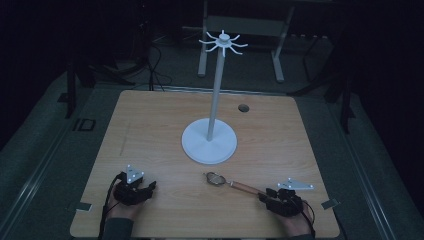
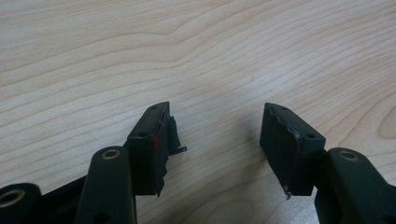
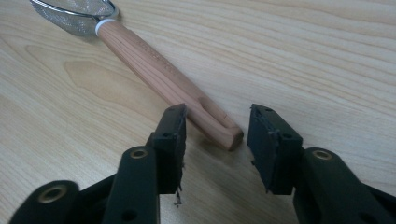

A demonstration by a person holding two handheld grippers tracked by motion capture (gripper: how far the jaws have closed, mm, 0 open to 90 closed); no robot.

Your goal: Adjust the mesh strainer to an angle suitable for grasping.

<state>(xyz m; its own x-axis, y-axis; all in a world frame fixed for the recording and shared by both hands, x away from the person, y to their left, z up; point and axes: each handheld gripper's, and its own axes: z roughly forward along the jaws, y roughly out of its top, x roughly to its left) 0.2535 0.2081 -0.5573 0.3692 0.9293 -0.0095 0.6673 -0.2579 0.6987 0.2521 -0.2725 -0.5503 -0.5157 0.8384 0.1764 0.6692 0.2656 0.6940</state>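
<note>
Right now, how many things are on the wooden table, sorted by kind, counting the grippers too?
Grippers: 2, the left gripper and the right gripper
White hook stand: 1
Mesh strainer with wooden handle: 1
Total: 4

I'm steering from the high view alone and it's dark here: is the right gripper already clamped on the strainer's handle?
Observer: No. In the right gripper view the right gripper stands open, the wooden handle end between its jaws, pads off it.
Operator: And the strainer's head?
Observer: A wire mesh scoop lying on the table.
Operator: Left side?
Observer: The left gripper is open over bare wood, nothing between its jaws.
</note>
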